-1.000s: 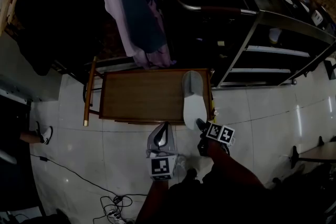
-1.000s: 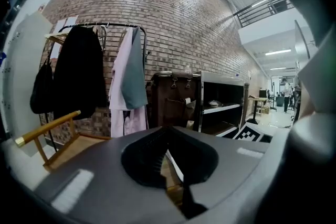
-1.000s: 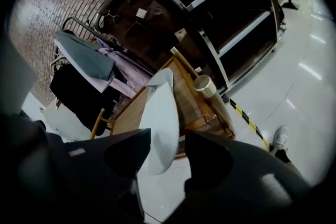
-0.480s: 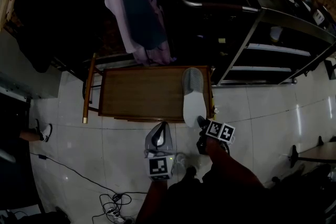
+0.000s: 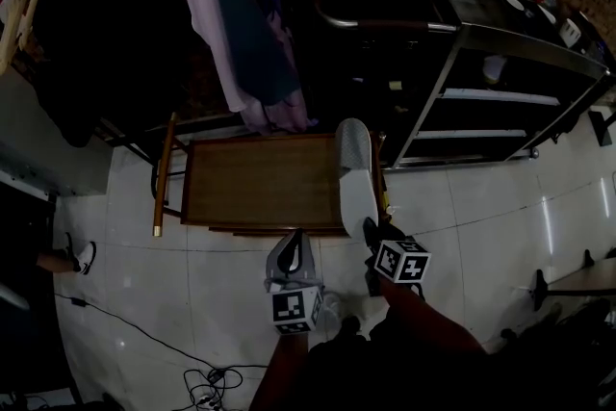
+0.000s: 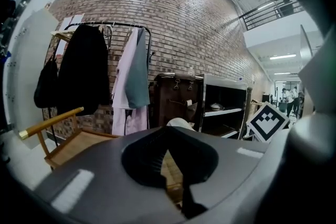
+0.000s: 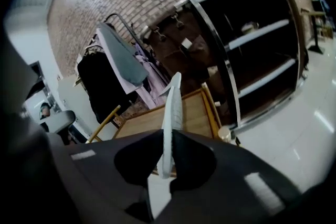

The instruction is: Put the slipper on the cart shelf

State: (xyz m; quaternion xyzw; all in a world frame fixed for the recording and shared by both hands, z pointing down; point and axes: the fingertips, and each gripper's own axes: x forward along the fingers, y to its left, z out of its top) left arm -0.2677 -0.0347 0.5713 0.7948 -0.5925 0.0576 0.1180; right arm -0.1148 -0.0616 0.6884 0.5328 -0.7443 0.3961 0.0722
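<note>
A: At the right end of the cart (image 5: 252, 183), head view shows us the slipper (image 5: 354, 173) lengthwise, heel in the right gripper (image 5: 372, 230).
B: Its own view: we see it edge-on, jaws closing on it. Left gripper (image 5: 294, 243) pressed together, empty. Clothes (image 5: 252, 43) behind, shelving (image 5: 486, 95) right.

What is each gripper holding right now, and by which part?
The right gripper has the white slipper by its near heel end, with the jaws closing on it. The left gripper holds nothing.
</note>
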